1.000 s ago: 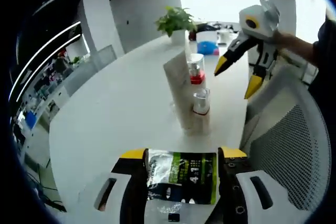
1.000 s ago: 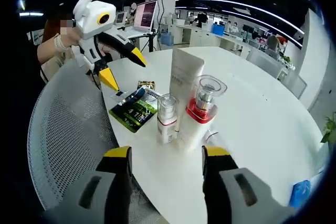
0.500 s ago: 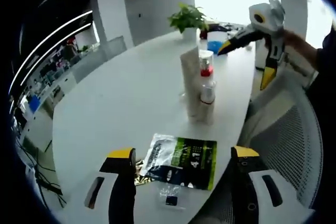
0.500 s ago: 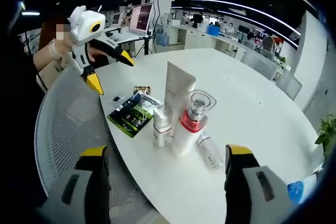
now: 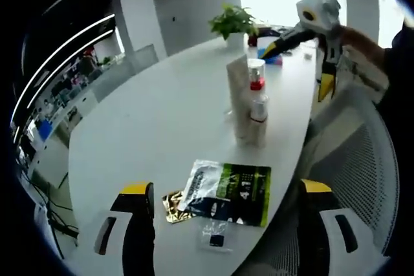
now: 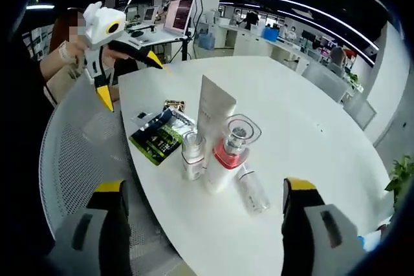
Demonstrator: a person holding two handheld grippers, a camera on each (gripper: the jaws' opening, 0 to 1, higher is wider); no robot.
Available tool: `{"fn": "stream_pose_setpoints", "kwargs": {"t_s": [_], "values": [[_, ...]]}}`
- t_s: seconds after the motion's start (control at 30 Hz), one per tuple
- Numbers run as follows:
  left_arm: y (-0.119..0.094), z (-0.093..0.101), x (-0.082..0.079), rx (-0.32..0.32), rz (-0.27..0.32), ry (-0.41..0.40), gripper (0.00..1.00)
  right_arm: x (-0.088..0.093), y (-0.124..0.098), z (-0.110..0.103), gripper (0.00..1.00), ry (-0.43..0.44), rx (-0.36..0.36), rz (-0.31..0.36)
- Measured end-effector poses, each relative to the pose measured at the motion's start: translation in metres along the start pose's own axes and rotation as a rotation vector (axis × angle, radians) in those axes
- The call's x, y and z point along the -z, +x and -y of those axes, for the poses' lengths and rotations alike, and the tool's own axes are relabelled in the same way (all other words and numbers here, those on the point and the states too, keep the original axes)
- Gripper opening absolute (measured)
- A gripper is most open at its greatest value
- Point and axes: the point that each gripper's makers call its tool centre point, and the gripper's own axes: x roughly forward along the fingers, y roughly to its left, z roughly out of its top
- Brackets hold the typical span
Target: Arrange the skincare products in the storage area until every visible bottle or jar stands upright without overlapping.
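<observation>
Three upright containers [image 6: 210, 150], clear vial [image 6: 251, 192] lying flat, glossy sachet [image 5: 231, 189], both grippers' fingers spread empty.

One tube [image 6: 213, 109], perhaps three bottles [image 6: 228, 153] (one lying), three sachets [image 6: 157, 135].

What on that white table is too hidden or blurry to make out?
- Print on the green sachet: too small, both views.
- Label on the white tube: blurred, right gripper view.
- Small clear bottle lying behind the red-collared bottle: contents unclear.
- Gold packet: partly under the sachet, left gripper view.
</observation>
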Motion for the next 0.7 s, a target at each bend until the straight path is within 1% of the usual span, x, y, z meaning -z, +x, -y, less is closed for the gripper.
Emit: {"fn": "stream_pose_setpoints", "kwargs": {"t_s": [0.07, 0.13, 0.2, 0.3, 0.4, 0.47, 0.57, 0.67, 0.7], "values": [[0.001, -0.001, 0.001, 0.002, -0.001, -0.002, 0.94, 0.001, 0.003, 0.002, 0.99, 0.000, -0.011, -0.006], [0.002, -0.002, 0.000, 0.006, 0.017, 0.009, 0.97, 0.004, 0.006, 0.005, 0.99, 0.007, -0.020, -0.016], [0.002, -0.006, 0.000, -0.005, 0.025, 0.005, 0.97, 0.007, 0.008, 0.009, 0.99, 0.000, -0.025, -0.030], [0.003, -0.004, 0.000, 0.015, 0.037, -0.004, 0.97, 0.012, 0.012, 0.018, 0.99, -0.004, -0.024, -0.053], [0.004, -0.003, 0.002, 0.025, 0.030, -0.002, 0.97, 0.018, 0.017, 0.026, 0.99, -0.004, -0.025, -0.074], [0.004, -0.004, 0.001, 0.021, 0.034, -0.002, 0.97, 0.024, 0.020, 0.033, 0.99, -0.010, -0.024, -0.095], [0.005, -0.004, 0.000, 0.029, 0.040, -0.011, 0.97, 0.036, 0.026, 0.040, 0.98, -0.026, -0.040, -0.143], [0.005, -0.003, 0.003, 0.035, 0.025, -0.010, 0.97, 0.047, 0.033, 0.049, 0.94, -0.036, -0.048, -0.186], [0.006, -0.003, 0.002, 0.034, 0.025, -0.009, 0.97, 0.049, 0.034, 0.051, 0.91, -0.043, -0.051, -0.193]]}}
